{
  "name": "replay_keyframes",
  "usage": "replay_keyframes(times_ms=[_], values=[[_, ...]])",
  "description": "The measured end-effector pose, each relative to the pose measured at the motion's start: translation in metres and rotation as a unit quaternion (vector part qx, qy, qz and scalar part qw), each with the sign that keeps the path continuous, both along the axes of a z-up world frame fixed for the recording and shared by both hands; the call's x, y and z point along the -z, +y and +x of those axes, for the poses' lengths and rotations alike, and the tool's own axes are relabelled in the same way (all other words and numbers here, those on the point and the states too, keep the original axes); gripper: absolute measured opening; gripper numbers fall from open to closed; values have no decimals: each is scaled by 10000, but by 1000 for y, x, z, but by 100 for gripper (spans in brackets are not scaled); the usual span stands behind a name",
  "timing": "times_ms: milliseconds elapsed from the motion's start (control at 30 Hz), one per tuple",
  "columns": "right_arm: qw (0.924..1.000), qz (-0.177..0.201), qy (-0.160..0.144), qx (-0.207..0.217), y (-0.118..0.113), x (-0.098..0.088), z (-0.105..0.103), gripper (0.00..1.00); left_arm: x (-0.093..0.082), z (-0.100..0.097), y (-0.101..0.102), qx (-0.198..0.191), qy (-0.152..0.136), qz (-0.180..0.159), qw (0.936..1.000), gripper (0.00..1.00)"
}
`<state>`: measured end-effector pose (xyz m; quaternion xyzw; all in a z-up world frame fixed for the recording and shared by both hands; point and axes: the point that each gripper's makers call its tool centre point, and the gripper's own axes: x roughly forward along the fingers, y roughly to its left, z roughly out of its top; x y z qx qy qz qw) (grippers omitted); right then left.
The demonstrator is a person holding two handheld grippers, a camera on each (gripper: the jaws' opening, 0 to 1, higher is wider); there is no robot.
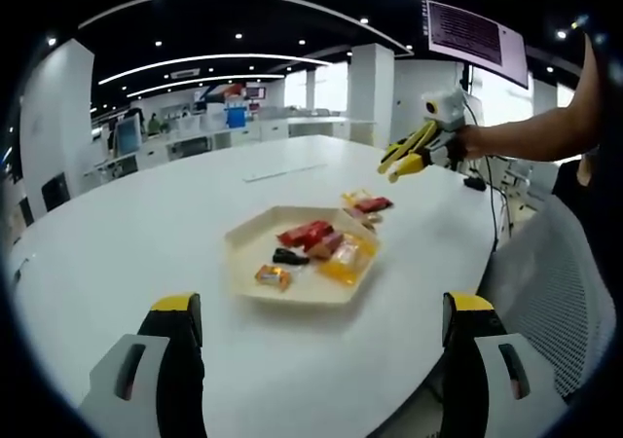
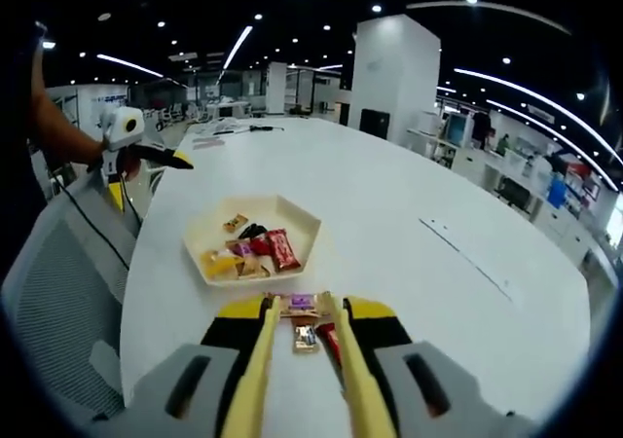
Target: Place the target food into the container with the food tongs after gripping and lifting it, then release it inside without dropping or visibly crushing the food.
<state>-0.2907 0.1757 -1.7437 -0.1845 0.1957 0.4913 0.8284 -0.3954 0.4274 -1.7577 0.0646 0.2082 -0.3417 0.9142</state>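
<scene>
In the left gripper view, the left gripper point(image 1: 316, 360) is hovering low over the white tabletop point(image 1: 146, 234) with its jaws standing wide apart and nothing between them, looking toward the cream hexagonal tray point(image 1: 255, 253) that is already carrying several wrapped snacks. Further right in that view, the right gripper point(image 1: 421, 146) is hanging above the tabletop, holding yellow food tongs point(image 1: 404, 158). In the right gripper view, that gripper's jaws are pressing on the tongs' point(image 2: 302, 360) two arms, and the tong tips are closing around a small purple-wrapped candy point(image 2: 301, 305), which is lying on the tabletop just short of the tray point(image 2: 302, 226), beside a tan one and a red one; whether the tips are touching it I cannot tell. The candy looks light and its wrapper slick and crinkly, so a gentle pinch across the firm middle, not the loose wrapper ends, seems the safest hold.
</scene>
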Motion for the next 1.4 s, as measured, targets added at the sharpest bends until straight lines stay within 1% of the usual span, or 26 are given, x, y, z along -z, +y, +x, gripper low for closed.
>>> replay_keyframes(times_ms=[167,433,633,833,900,933,967,1033,1133,1400], values=[[10000,-31,22,-12,0,8,3,30,2,0,1,0,29,19,10000,100],[9996,-169,214,-48,0,34,4,29,5,0,1,1,101,38,9999,100],[9994,-167,300,-79,6,46,7,29,7,0,1,-10,140,50,9999,100],[9989,-292,336,-155,11,58,8,29,9,-1,1,18,176,97,9998,100],[9987,-280,395,-172,14,61,7,29,9,0,1,-4,183,89,9998,100],[9986,-303,406,-180,14,63,7,29,9,0,2,-15,190,81,9998,100],[9982,-414,396,-196,13,68,8,28,9,0,2,-20,193,79,9998,100],[9979,-468,420,-149,12,73,11,28,10,0,2,-16,192,78,9998,100],[9978,-442,479,-105,12,76,12,28,10,0,2,-19,188,76,9998,100],[9975,-475,522,-56,16,80,15,27,9,0,3,-39,188,54,9998,100]])
